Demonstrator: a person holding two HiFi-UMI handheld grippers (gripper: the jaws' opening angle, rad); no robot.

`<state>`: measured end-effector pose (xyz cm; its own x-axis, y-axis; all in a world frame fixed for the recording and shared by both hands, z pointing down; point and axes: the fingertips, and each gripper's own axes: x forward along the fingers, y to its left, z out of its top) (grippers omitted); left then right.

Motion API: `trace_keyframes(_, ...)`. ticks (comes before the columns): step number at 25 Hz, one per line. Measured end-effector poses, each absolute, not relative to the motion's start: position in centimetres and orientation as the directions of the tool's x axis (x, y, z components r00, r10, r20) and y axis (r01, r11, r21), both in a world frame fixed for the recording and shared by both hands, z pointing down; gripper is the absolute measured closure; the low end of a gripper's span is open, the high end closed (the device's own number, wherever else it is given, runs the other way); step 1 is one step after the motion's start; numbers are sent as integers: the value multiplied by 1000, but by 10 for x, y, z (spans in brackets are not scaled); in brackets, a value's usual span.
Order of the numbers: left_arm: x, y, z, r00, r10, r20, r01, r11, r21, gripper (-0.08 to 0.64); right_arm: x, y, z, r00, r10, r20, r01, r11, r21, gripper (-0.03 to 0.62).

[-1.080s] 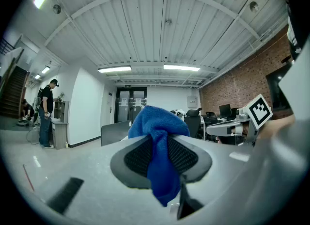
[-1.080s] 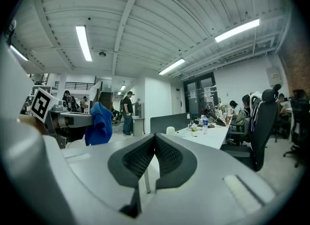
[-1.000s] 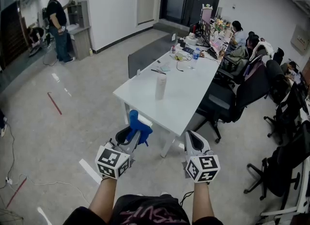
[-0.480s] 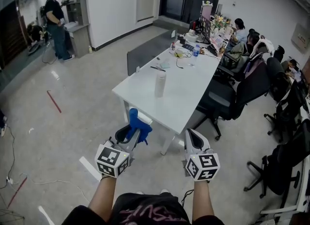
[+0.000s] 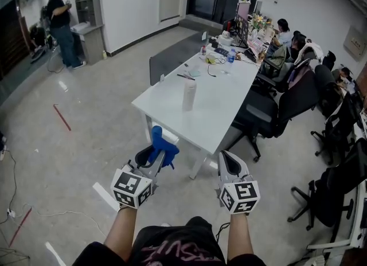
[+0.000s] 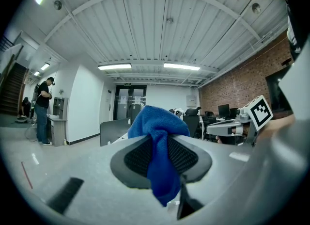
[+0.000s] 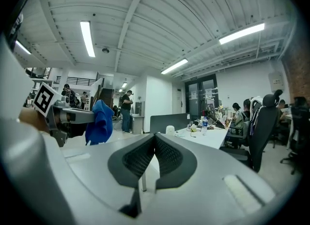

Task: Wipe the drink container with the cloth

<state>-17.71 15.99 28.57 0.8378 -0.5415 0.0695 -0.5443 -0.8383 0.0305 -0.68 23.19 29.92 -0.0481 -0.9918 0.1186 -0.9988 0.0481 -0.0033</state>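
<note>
Drink container, a tall pale cylinder [image 5: 188, 95], stands upright on the long white table [image 5: 221, 122], well ahead of both tools.
Grey polished floor [image 5: 86, 127] surrounds the table; black office chairs [image 5: 269, 116] line its right side. The container looks whitish, perhaps capped, too small to tell. The left gripper [image 5: 150, 161] pinches a blue fleecy cloth [image 6: 157, 127]; the right gripper [image 7: 155, 144] is pressed together, empty.
</note>
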Motion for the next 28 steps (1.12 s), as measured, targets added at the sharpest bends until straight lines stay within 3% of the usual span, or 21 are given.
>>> trace_keyframes(16, -175, 162, 280, 863, -501, 57, -503, -864, 19, 465, 13, 249, 296, 63, -992, 105, -994, -72, -85, 588)
trace_keyframes(28, -173, 143, 274, 858, -513, 29, -513, -858, -10, 465, 11, 220, 295, 39, -996, 75, -996, -45, -78, 588)
